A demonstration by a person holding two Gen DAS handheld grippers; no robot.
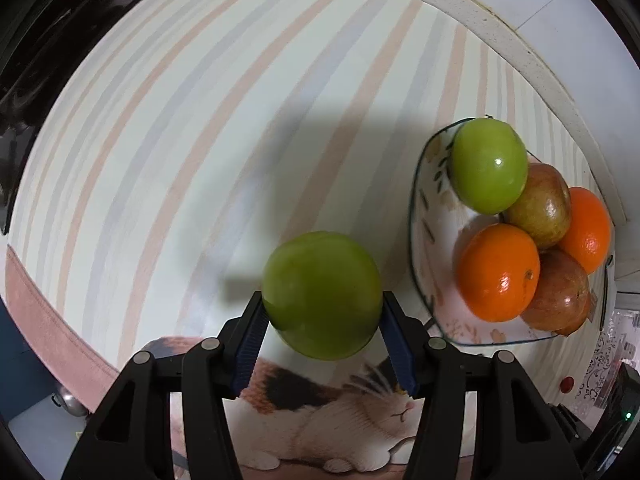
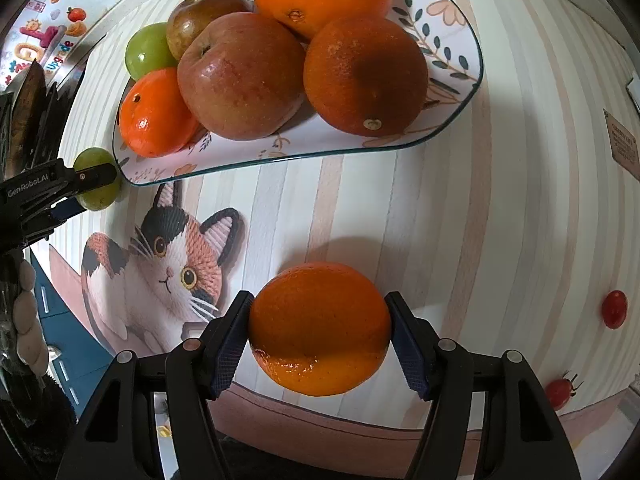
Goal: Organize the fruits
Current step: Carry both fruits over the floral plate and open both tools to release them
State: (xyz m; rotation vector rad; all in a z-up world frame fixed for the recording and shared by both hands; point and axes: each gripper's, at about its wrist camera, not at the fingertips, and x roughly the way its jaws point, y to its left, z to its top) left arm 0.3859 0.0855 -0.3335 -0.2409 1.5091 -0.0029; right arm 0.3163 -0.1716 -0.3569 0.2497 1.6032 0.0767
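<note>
While six fruits already sit piled on the flowered plate, two are yet to join them, so I judge the sorting mostly done. My left claw is clenched on a green apple, both blue pads pressed to its sides, just beside the plate's near corner and above the striped cloth. My right claw grasps an orange in front of the plate, near the cat picture on the cloth. Both claws point almost straight down at the table. On the plate lie two russet apples, three oranges and another green apple. Two small red fruits rest on the cloth, well apart from the plate.
</note>
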